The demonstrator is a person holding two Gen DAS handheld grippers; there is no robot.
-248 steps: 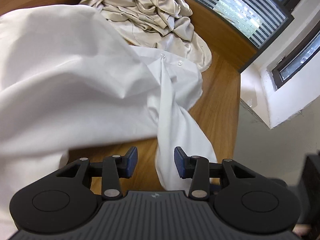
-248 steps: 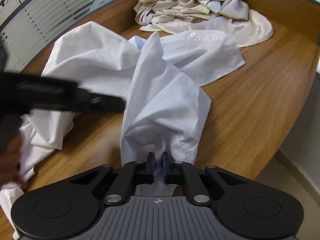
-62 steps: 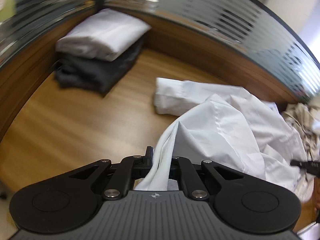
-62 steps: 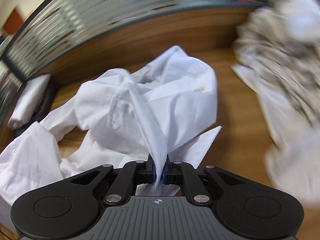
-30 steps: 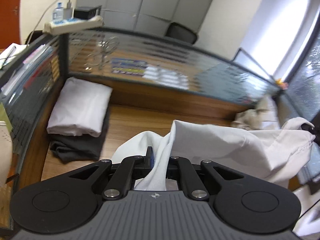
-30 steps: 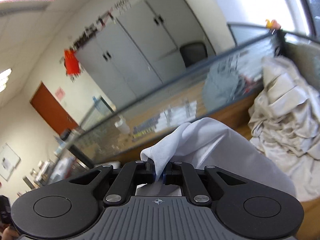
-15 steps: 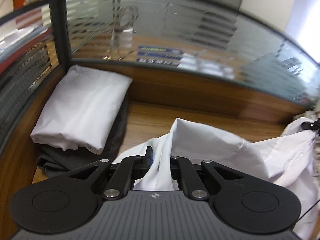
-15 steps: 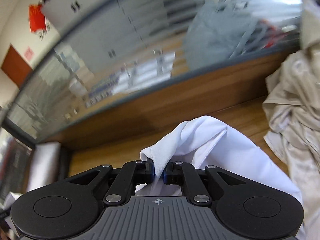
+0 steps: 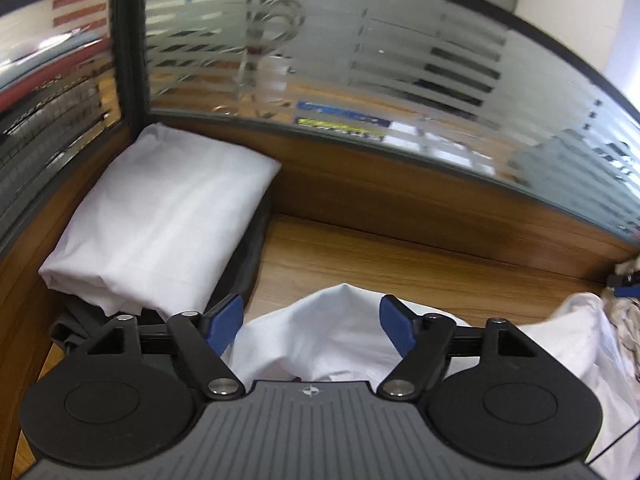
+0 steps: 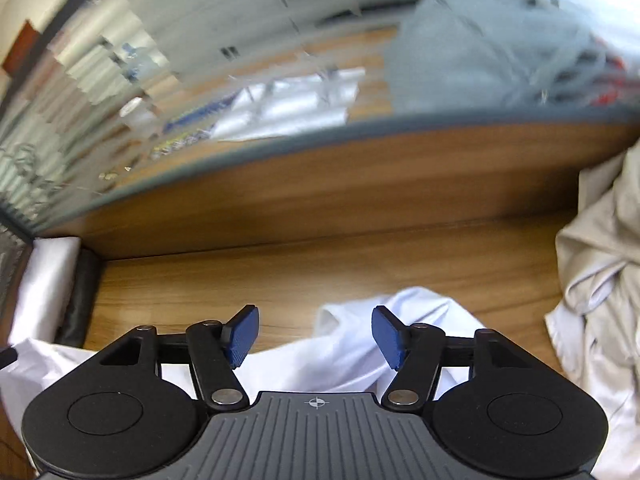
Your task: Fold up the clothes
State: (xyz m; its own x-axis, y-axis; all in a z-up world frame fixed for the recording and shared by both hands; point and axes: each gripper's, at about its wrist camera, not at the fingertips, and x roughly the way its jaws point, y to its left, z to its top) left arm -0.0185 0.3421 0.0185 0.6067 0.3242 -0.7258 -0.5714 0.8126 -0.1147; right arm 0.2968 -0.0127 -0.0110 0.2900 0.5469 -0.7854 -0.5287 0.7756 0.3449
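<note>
Tongs in both our hands stand spread, gripping nothing: the left gripper (image 9: 311, 322) and the right gripper (image 10: 315, 336) each hover over the white shirt (image 9: 336, 340), which lies rumpled on the wooden desk (image 9: 400, 264). Folded clothes (image 9: 160, 216) sit stacked at the left corner.

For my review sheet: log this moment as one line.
step: shirt spread | left claw: open | right claw: open | white shirt: on desk, ungripped | folded stack: left corner | beige pile: right
</note>
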